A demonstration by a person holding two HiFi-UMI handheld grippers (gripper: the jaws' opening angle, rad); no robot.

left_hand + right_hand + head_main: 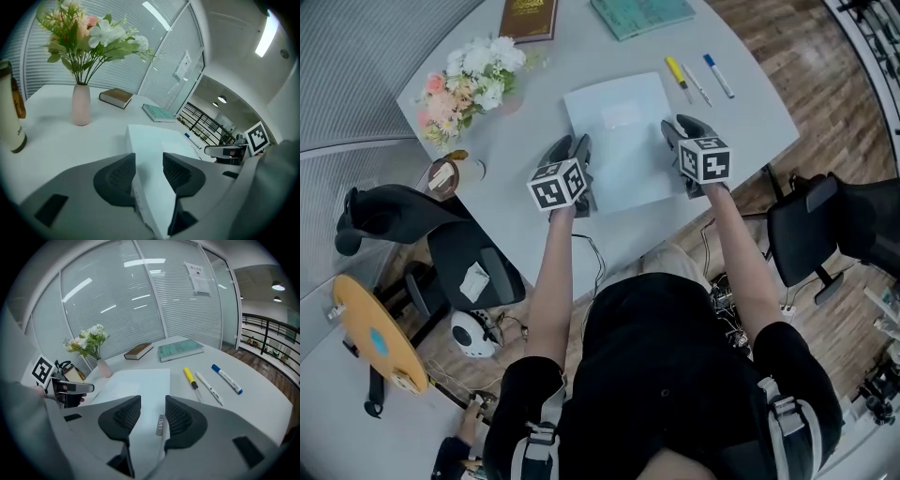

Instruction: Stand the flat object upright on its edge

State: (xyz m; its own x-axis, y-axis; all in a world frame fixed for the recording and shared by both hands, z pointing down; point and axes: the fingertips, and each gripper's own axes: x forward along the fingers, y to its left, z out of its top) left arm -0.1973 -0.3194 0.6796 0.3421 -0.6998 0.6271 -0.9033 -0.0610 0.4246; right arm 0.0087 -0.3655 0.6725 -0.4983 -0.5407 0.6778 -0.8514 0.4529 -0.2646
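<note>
Two grippers are set at opposite sides of the flat white object [619,131], which is laid flat on the grey table [750,122] – L gripper [572,150] at its left edge, R gripper [682,129] at its right. Both pairs of jaws are held apart, w/ an edge of the object between them, unclamped. A flower vase [473,80], brown book [528,17], teal book [639,13] & three markers [698,80] are seen further back – slatted glass walls [117,296] & wood floor [806,47] around.

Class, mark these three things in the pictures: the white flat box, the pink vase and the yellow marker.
white flat box [623,150], head view, bare top face.
pink vase [80,104], left gripper view, middle of its body.
yellow marker [189,376], right gripper view, its yellow barrel.
</note>
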